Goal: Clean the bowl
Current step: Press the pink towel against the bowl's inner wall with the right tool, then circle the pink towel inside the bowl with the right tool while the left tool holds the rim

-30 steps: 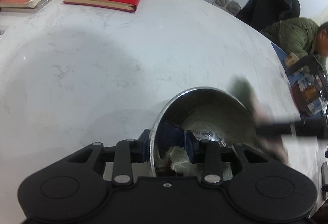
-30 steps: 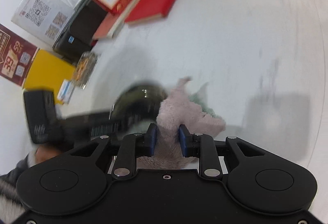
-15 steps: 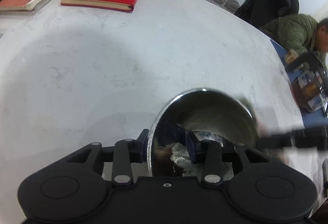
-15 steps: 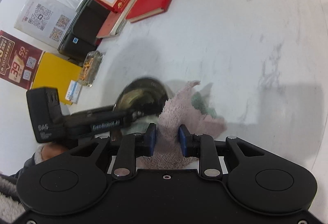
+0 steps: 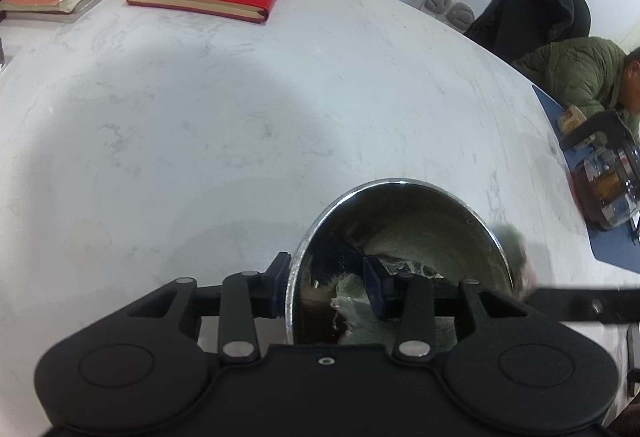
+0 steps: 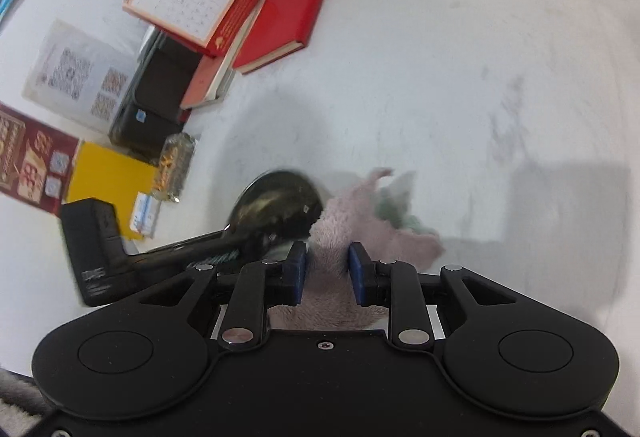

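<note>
Left wrist view
- Bowl: the round, shiny stainless-steel bowl [image 5: 404,257] sits on the white marble-look tabletop [image 5: 200,137], just as a second ago, tipped so its mouth faces the camera.
- Left claw [image 5: 326,291]: straddles the bowl's near rim, one blue pad outside the wall and one inside. The pads stand a little wider than a second ago and the jaws are opening; whether the pads press the rim I cannot tell.
- Cloth: the blurred green-and-pink shape that lay over the bowl's right rim a second ago is now only a sliver [image 5: 514,257] outside that rim; a pale cloth reflection shows low inside.
- Meaning: the wiping pass seems to have left the interior.

Right wrist view
- Right claw [image 6: 326,273]: clenched on the fluffy pink-and-green cloth [image 6: 360,221], unchanged in width.
- Cloth and bowl: the cloth's free end hangs beside the bowl's dark hollow [image 6: 276,201], at its right, further clear than before.
- Judgement: one wipe looks finished; another pass or setting the bowl down could follow.
</note>
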